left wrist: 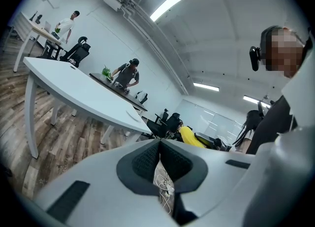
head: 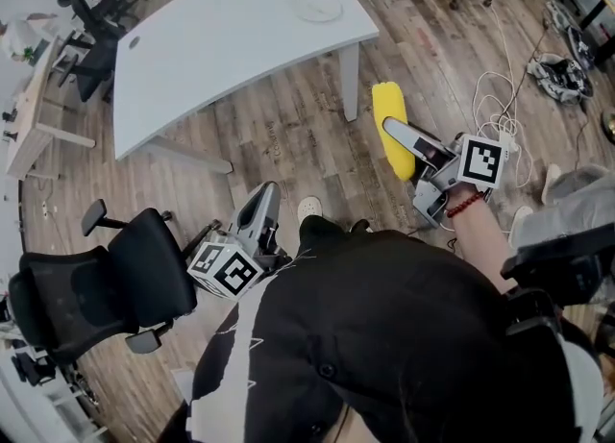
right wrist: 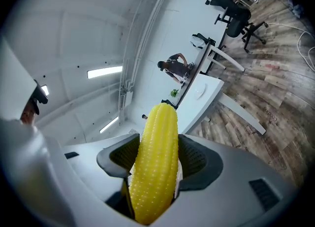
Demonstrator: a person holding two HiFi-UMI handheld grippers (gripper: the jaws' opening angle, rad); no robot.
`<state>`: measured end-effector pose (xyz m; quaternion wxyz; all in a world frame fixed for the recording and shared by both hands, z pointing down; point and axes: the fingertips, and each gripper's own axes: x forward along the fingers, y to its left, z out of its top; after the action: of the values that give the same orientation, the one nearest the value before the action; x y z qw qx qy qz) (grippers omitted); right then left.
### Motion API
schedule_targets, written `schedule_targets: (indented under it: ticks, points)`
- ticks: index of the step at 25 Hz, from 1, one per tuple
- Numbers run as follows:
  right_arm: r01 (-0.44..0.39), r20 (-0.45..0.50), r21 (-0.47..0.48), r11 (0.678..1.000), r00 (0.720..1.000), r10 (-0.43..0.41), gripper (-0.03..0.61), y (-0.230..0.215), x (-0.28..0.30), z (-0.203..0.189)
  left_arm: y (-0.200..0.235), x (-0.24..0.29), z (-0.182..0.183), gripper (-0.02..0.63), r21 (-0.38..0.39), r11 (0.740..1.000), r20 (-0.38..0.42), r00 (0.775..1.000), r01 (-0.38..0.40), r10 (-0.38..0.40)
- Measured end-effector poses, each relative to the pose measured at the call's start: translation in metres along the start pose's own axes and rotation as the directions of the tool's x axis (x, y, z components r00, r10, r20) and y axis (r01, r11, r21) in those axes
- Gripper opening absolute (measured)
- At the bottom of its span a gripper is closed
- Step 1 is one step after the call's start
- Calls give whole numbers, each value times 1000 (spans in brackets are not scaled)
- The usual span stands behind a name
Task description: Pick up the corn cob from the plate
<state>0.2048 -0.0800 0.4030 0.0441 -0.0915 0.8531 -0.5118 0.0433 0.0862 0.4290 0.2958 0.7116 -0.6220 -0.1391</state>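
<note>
Leftmost, on the wooden floor (head: 288, 134): a black office chair (head: 106, 287), close to the person's dark top. Just right of it, the left hand-held gripper (head: 265, 191), held low near the body and pointed toward the white bench (head: 221, 37). In the left gripper view, that same left hand-held gripper (left wrist: 159, 148) pressed together at the tips, pinching nothing (only a sliver of floor and white cable visible through the slit lower down). Up on the bench's far right corner, a clear plate (head: 318, 6), well apart from both tools.

Further right, the corn cob (head: 387, 110): off the plate, up in the air over the floor, near the bench leg in the head view. Pinched by the right hand-held gripper (head: 396, 129), with one pad on each flank of the yellow body. In the right gripper view, the right hand-held gripper (right wrist: 157, 145) clamped on the knobbly corn cob (right wrist: 156, 162), running roughly along the padded jaws and reaching well past their tips. Behind the marker cube, a wrist with a red bead bracelet (head: 465, 205). Farthest right, loose white cables (head: 500, 95) strewn on the floor.
</note>
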Motion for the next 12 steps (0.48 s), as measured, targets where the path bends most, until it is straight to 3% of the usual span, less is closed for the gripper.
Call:
schedule_targets:
  ticks: [12]
  points:
    - [26, 13, -14, 1000, 1000, -26, 250, -2, 1, 1, 9, -3, 1, 15, -20, 1000, 10, 1000, 3, -2]
